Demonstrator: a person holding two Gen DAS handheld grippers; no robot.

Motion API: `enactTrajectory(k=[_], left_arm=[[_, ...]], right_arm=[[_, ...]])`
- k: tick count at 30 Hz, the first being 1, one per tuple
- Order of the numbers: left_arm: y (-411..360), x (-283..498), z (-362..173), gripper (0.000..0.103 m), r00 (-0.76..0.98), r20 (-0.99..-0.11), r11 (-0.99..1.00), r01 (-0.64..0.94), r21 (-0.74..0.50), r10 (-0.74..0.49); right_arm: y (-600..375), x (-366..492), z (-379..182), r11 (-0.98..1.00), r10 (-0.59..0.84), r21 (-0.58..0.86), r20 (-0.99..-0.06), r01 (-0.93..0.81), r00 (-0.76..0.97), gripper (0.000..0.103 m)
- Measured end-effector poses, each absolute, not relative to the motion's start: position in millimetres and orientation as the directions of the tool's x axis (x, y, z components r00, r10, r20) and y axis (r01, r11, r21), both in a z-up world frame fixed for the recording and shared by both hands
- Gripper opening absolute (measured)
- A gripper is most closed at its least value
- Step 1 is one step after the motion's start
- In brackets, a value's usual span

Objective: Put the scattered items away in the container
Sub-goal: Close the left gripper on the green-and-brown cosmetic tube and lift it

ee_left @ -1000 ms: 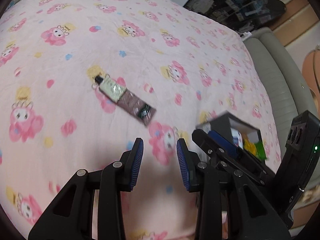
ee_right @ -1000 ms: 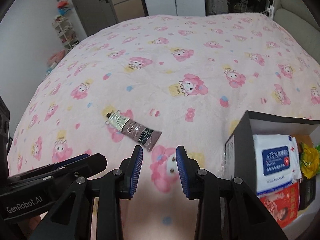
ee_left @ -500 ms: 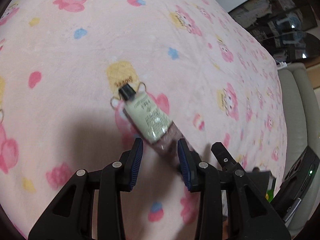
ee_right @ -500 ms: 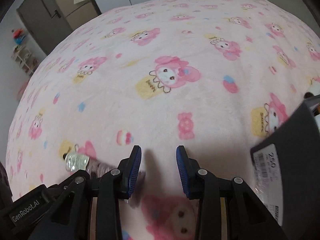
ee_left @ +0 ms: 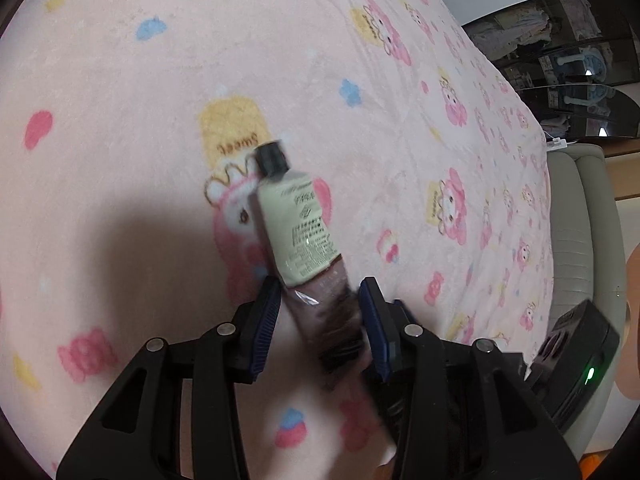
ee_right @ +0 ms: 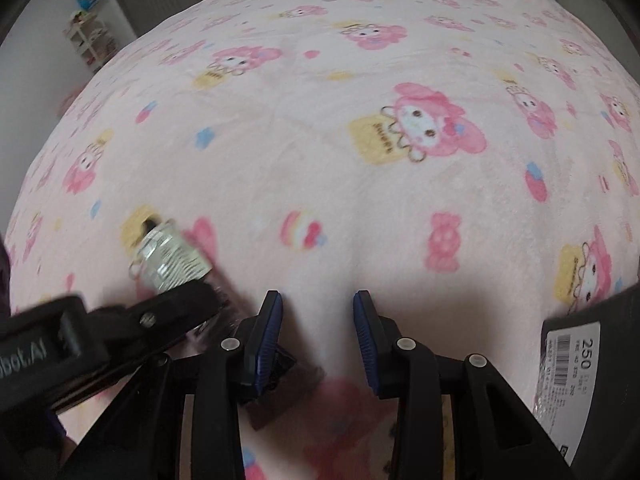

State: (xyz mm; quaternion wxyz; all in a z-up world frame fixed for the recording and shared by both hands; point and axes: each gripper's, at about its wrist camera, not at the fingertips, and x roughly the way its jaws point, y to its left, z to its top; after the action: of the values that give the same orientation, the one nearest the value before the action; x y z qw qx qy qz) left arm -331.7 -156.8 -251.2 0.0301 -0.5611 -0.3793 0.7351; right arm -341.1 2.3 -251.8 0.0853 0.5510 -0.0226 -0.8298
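The left gripper (ee_left: 318, 312) is straddling the tube's (ee_left: 298, 224) dark tail with jaws wide, cap pointing toward eleven o'clock on the blanket (ee_left: 120, 120). The right gripper (ee_right: 316, 320) is hovering open and empty. Next, I judge, comes closing and lifting toward the box (ee_right: 592, 360) at four o'clock.

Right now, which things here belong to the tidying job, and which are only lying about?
For the job:
tube
box
left hand-held gripper, open around the tube

Just there:
blanket
sofa
shelf
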Motion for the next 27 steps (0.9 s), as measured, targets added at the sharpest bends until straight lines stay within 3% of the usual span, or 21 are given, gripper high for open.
enactTrajectory(k=[6,19,24,27], left_arm=[[-161,-323,-237,0.045,-0.341,-0.855,-0.770,0.388,-0.506,0.391],[-174,-323,-262,0.048,-0.284,-0.876,-0.755,0.447,-0.480,0.389],[-163,-310,-267,0.044,-0.237,-0.822,-0.701,0.433,-0.567,0.518],[-152,-296,-276,0.044,-0.191,-0.781,-0.661,0.437,-0.610,0.595]], right_arm=[[-12,-307,-246,-0.950,-0.274,0.210,-0.916,0.232,-0.292,0.032],[-10,-318,-249,-0.924,-0.364,0.292,-0.872,0.248,-0.327,0.033],[-6,-312,-251,-0.885,-0.448,0.386,-0.857,0.260,-0.255,0.032],[-2,-300,-249,-0.895,-0.423,0.354,-0.868,0.273,-0.260,0.032]])
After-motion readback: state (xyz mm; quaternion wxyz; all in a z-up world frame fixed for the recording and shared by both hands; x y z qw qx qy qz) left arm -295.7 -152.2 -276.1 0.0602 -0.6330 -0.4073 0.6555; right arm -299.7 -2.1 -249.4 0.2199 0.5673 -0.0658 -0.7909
